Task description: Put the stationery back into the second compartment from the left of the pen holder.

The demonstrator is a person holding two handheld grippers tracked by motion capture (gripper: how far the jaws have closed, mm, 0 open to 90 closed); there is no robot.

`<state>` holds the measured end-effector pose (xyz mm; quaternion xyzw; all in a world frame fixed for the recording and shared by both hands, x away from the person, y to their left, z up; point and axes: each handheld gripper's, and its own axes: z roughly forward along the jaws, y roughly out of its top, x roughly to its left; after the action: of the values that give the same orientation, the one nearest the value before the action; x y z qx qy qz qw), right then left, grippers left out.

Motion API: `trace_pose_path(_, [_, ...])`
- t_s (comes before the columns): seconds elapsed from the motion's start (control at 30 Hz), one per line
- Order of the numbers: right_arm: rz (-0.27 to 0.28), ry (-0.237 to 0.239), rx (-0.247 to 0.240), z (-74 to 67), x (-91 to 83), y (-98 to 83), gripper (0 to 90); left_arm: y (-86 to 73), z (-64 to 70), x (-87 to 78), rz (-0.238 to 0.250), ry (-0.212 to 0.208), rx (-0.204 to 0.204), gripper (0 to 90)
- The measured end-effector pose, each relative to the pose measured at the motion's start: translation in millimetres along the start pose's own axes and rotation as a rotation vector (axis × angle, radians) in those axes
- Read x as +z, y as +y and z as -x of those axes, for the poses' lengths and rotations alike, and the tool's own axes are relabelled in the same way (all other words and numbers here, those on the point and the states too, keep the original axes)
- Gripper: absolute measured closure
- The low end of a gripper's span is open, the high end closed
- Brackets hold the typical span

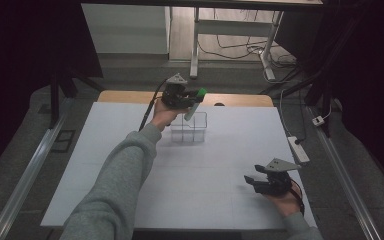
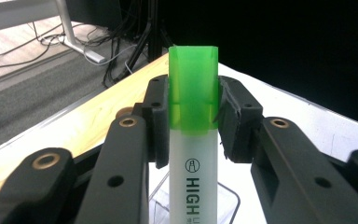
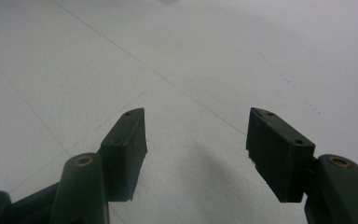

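Note:
A highlighter (image 2: 193, 140) with a white barrel and a green cap is clamped between the jaws of my left gripper (image 2: 193, 109), cap end toward the fingertips. In the high view that left gripper (image 1: 192, 100) hangs over the far edge of a clear plastic organizer box (image 1: 189, 131), and the highlighter (image 1: 194, 106) slants down toward it. The box's rim (image 2: 228, 198) shows just below the barrel in the left gripper view. My right gripper (image 1: 250, 181) rests low over the white table near its front right, and its pads (image 3: 127, 144) stand apart with nothing between them.
The white tabletop (image 1: 130, 165) lies over a wooden edge (image 1: 125, 96) at the far side. Beyond the table are desk legs (image 1: 195, 55) and cables on the floor. A white power strip (image 1: 298, 148) lies off the table's right edge.

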<state>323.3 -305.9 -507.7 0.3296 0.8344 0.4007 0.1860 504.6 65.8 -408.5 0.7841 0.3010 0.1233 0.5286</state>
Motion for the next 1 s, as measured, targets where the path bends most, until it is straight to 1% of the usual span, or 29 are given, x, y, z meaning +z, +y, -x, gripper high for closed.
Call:
trace_pose_path(0.23, [-0.005,0.004,-0.004,-0.4,1.1,-0.5,37.7,-9.8,-3.4,2.6,-0.014,0.000,-0.008,65.7])
trace_pose_path(0.37, [-0.006,0.005,-0.002,-0.2,1.1,-0.6,37.6,-12.8,-5.2,3.1,-0.030,0.007,-0.009,65.7])
trace_pose_path(0.43, [-0.006,0.009,-0.002,-0.1,1.0,-0.6,37.4,-14.0,-5.1,2.0,-0.040,0.018,-0.005,64.9])
trace_pose_path(0.47, [-0.005,0.010,-0.002,-0.1,0.9,-0.6,37.3,-14.5,-5.3,1.0,-0.043,0.018,-0.003,61.5])
trace_pose_path(0.53, [-0.001,0.009,-0.002,0.1,0.8,-0.7,37.3,-14.8,-4.8,-1.3,-0.059,0.027,0.004,46.7])
trace_pose_path(0.57, [-0.003,0.012,-0.002,0.3,0.7,-0.6,37.3,-15.0,-4.7,-3.2,-0.062,0.029,0.012,44.5])
trace_pose_path(0.63, [-0.001,0.011,-0.002,0.2,0.8,-0.6,37.3,-15.3,-5.0,-7.3,-0.065,0.017,0.010,39.2])
trace_pose_path(0.77, [-0.001,0.007,-0.001,-0.3,0.4,-0.2,37.3,-17.7,-3.8,-15.2,-0.086,0.018,0.009,34.3])
trace_pose_path(0.87, [0.003,0.006,0.001,0.0,-0.4,0.0,37.3,-22.1,-1.1,-23.4,-0.091,0.018,0.010,33.0])
trace_pose_path(1.0, [0.015,0.016,0.001,0.7,-1.0,0.0,37.1,-30.0,4.4,-38.9,-0.104,0.030,0.025,32.7])
